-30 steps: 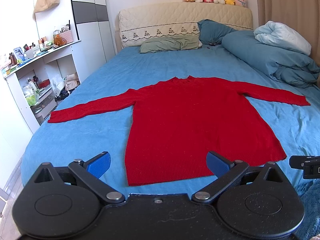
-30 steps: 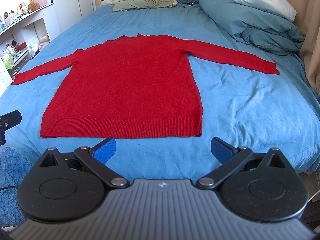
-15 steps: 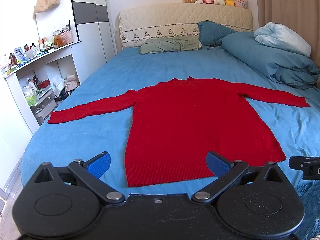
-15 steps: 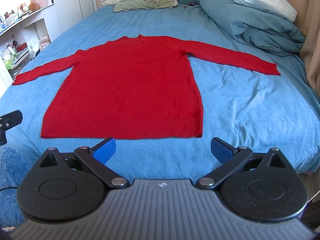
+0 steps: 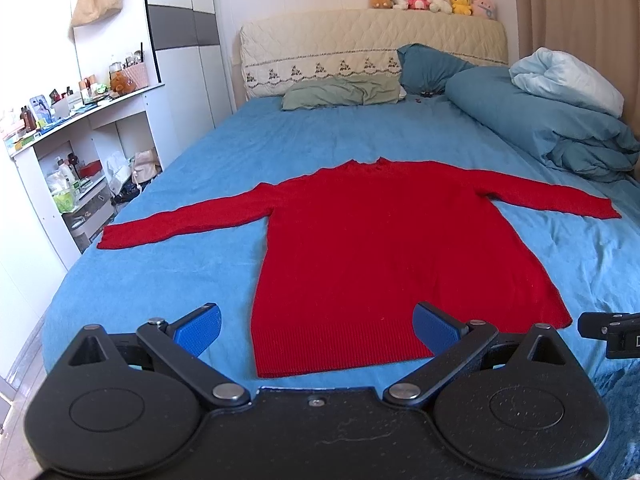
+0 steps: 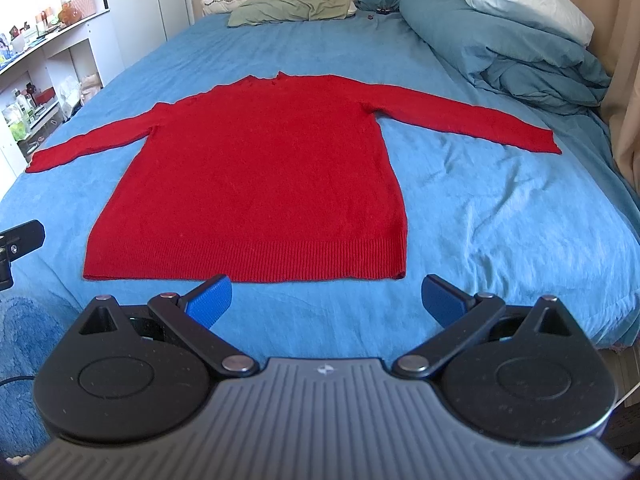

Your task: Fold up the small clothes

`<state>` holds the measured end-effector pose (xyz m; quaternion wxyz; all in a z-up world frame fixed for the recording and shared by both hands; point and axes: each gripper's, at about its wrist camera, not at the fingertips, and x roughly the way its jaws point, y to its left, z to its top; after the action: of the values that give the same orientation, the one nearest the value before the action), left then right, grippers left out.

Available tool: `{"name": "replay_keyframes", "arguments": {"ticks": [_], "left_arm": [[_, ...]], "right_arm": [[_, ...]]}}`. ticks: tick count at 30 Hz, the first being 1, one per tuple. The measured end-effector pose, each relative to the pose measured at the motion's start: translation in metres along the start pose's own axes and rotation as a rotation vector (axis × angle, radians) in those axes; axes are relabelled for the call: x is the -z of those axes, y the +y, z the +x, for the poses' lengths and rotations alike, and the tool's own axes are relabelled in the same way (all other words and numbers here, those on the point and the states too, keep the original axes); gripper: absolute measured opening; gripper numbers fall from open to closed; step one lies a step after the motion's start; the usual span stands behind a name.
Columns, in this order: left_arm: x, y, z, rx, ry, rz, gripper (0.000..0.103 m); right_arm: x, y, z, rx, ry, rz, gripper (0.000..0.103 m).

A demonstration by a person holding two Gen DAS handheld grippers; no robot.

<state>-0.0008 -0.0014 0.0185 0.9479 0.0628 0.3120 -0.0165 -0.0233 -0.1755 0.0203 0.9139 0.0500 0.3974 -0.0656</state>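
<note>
A red long-sleeved sweater point(image 5: 384, 248) lies flat on the blue bed sheet point(image 5: 224, 152), both sleeves spread out, its ribbed hem toward me. It also shows in the right wrist view point(image 6: 260, 176). My left gripper point(image 5: 316, 328) is open and empty, held above the hem's left part. My right gripper point(image 6: 326, 300) is open and empty, held just before the hem, toward its right corner. Neither gripper touches the sweater.
A rolled blue duvet point(image 5: 540, 124) with a pale pillow lies at the right of the bed. Pillows point(image 5: 344, 92) and a padded headboard point(image 5: 372, 52) are at the far end. White shelves point(image 5: 68, 152) with clutter stand left. A curtain point(image 6: 624, 80) hangs right.
Both grippers have crept slightly forward toward the sweater's hem. The sweater has not moved and both grippers stay open.
</note>
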Motion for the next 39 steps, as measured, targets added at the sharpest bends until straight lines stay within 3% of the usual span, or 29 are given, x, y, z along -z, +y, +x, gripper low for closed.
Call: {"name": "replay_keyframes", "arguments": {"ticks": [6,11,18,22,27,34,39], "left_arm": [[-0.053,-0.006,-0.006,0.036,-0.112,-0.005,0.103],[-0.107,-0.018,0.004,0.076,-0.174,-0.001,0.103],[-0.186,-0.048,0.064,0.129,-0.225,0.048,0.103],[-0.227,-0.071,0.12,0.201,-0.195,0.059,0.103],[-0.256,-0.116,0.203,0.329,-0.129,0.078,0.103],[-0.253,-0.18,0.324,0.326,-0.023,0.103,0.103],[-0.225,-0.21,0.402,0.342,0.123,0.127,0.103]], "right_arm": [[-0.033,-0.01,-0.01,0.031,-0.086,0.009,0.103],[-0.081,-0.037,-0.014,0.06,-0.155,0.048,0.103],[-0.148,-0.09,0.008,0.109,-0.194,0.106,0.103],[-0.182,-0.14,0.046,0.135,-0.218,0.18,0.103],[-0.206,-0.205,0.109,0.172,-0.216,0.316,0.103],[-0.181,-0.288,0.208,0.264,-0.235,0.507,0.103],[-0.144,-0.327,0.271,0.308,-0.218,0.592,0.103]]}}
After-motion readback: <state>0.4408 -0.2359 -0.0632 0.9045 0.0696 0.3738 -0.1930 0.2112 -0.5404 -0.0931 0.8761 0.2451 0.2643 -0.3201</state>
